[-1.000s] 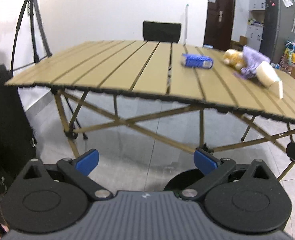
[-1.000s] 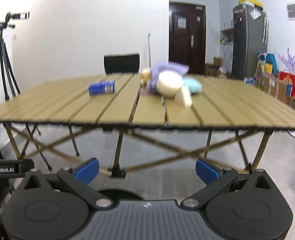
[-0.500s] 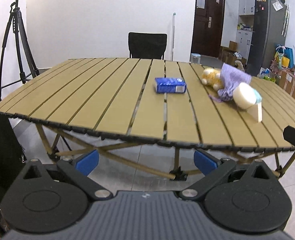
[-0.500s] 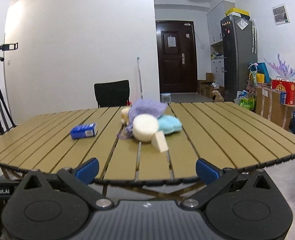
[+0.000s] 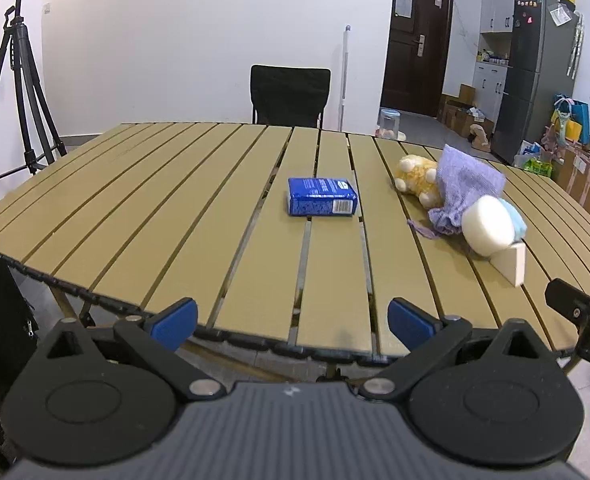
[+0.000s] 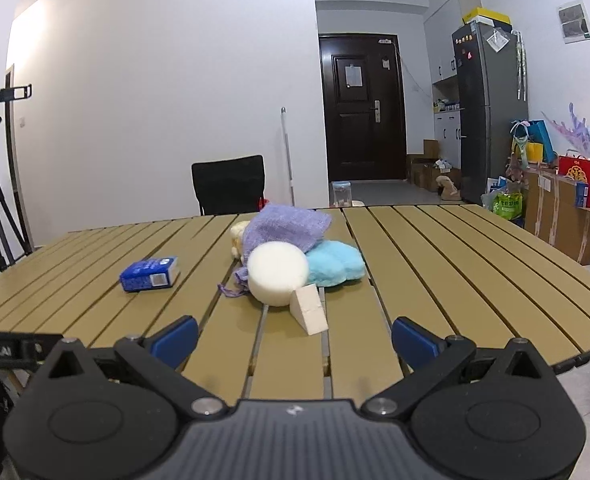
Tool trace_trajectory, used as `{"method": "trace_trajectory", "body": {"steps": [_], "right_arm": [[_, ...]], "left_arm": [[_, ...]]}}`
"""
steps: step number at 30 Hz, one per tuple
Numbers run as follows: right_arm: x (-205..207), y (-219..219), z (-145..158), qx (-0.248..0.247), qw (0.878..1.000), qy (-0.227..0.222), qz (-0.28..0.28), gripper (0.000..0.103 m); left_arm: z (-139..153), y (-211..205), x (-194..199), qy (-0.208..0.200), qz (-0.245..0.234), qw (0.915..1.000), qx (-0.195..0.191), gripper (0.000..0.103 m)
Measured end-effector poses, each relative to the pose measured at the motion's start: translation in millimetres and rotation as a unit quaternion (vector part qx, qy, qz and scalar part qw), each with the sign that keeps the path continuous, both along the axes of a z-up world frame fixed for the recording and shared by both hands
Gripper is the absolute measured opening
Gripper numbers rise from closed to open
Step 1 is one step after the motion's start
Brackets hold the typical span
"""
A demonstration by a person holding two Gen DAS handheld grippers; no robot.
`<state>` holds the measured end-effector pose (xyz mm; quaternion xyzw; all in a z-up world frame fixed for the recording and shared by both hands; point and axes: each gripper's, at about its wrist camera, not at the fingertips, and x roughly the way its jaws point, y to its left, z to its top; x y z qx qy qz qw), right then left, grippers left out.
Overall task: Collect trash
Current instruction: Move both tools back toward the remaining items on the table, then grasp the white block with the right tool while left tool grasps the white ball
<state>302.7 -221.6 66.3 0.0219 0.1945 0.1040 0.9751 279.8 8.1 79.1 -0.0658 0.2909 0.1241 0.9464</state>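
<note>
table [image 5: 175, 216]: tan slatted folding top, carrying all the items; its near edge is sitting just ahead of both tongs
purple pouch [image 5: 465, 184]: only container showing, a knit drawstring bag lying on its side with the cord trailing onto the slats; contents cannot be told
pile: pouch is resting on a yellow plush toy [image 5: 417, 178]; a cream foam disc [image 6: 278, 272] is leaning against the pouch; a light blue fluffy cloth [image 6: 335, 266] is sitting to the right of the disc, touching it; a cream foam wedge [image 6: 309, 309] is lying at the front of the disc
blue packet [image 5: 321, 196]: lying flat and alone on the middle slats, well left of the pile
left gripper [image 5: 291, 316]: fingers spread wide, nothing between the blue pads, hovering at the near table edge; packet is lying straight ahead, well apart, with the pile ahead to the right
right gripper [image 6: 293, 334]: fingers also spread wide and empty, hovering over the near edge; wedge is lying just ahead of the gap, disc and pouch behind it, packet ahead to the left
background: black chair [image 6: 229, 184] is standing behind the far edge, tripod [image 5: 17, 72] at left, dark door [image 6: 361, 108] and fridge [image 6: 491, 116] at right
</note>
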Motion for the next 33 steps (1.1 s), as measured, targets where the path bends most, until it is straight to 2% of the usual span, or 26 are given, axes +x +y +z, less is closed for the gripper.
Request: {"method": "trace_trajectory", "body": {"steps": [11, 20, 25, 27, 29, 31, 33], "right_arm": [[45.4, -3.6, -14.5, 0.002, 1.0, 0.018, -0.012, 0.101], [76.6, 2.4, -26.6, 0.0, 0.999, 0.032, -0.005, 0.1], [94.3, 1.0, -33.3, 0.005, 0.999, 0.044, -0.005, 0.094], [99.1, 1.8, -34.7, 0.005, 0.999, 0.044, -0.005, 0.087], [104.0, 2.7, -36.2, 0.004, 0.999, 0.046, -0.008, 0.085], [110.1, 2.9, -39.0, 0.007, 0.999, 0.051, -0.009, 0.079], [115.6, 2.2, -42.0, 0.011, 0.998, 0.057, -0.009, 0.068]], "left_arm": [[6.3, 2.1, 30.9, -0.013, -0.002, 0.9998, 0.012, 0.103], [-4.9, 9.3, 48.3, -0.008, -0.008, 0.9998, 0.018, 0.103], [-9.6, 14.4, 57.7, -0.005, -0.011, 0.9998, 0.015, 0.103], [-10.7, 16.3, 60.8, -0.006, -0.012, 0.9999, 0.01, 0.103], [-11.5, 17.5, 63.0, -0.006, -0.014, 0.9999, 0.006, 0.103], [-12.8, 17.3, 64.9, -0.005, -0.017, 0.9998, 0.003, 0.103], [-13.8, 15.7, 67.1, -0.003, -0.022, 0.9998, 0.005, 0.103]]}}
